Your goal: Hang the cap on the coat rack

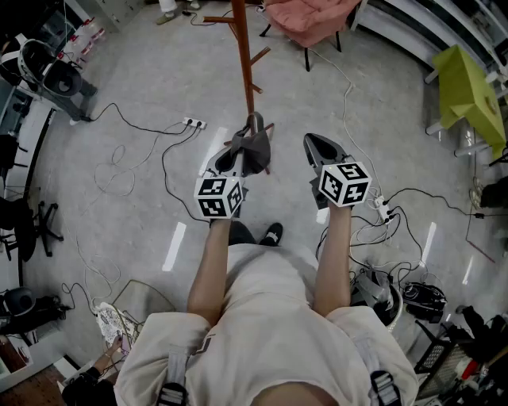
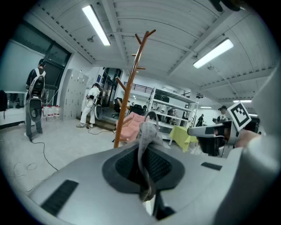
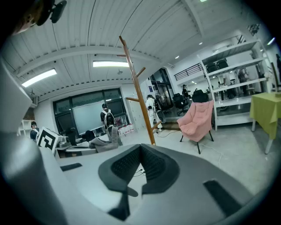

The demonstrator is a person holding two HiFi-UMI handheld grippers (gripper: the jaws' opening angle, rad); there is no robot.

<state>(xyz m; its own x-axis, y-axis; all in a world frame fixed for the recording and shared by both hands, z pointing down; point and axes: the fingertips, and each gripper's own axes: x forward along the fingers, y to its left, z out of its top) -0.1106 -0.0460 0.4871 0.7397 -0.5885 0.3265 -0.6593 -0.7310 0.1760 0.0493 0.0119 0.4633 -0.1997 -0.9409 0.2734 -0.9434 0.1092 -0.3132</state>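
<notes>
A grey cap (image 1: 255,151) hangs pinched in my left gripper (image 1: 238,156), which is shut on its fabric; in the left gripper view the cloth (image 2: 147,132) rises out from between the pads. The brown wooden coat rack (image 1: 245,55) stands just beyond the cap, its pole (image 2: 127,99) straight ahead with pegs up high. My right gripper (image 1: 318,145) is held to the right of the cap at the same height, and its pads (image 3: 151,165) meet at the tips with nothing between them. The right gripper view also shows the rack (image 3: 138,99) and the cap (image 3: 113,135).
A pink armchair (image 1: 309,20) stands behind the rack and a yellow-green table (image 1: 470,87) at the far right. Cables and a power strip (image 1: 194,123) lie on the grey floor. People (image 2: 92,105) stand in the background near shelves (image 2: 169,107).
</notes>
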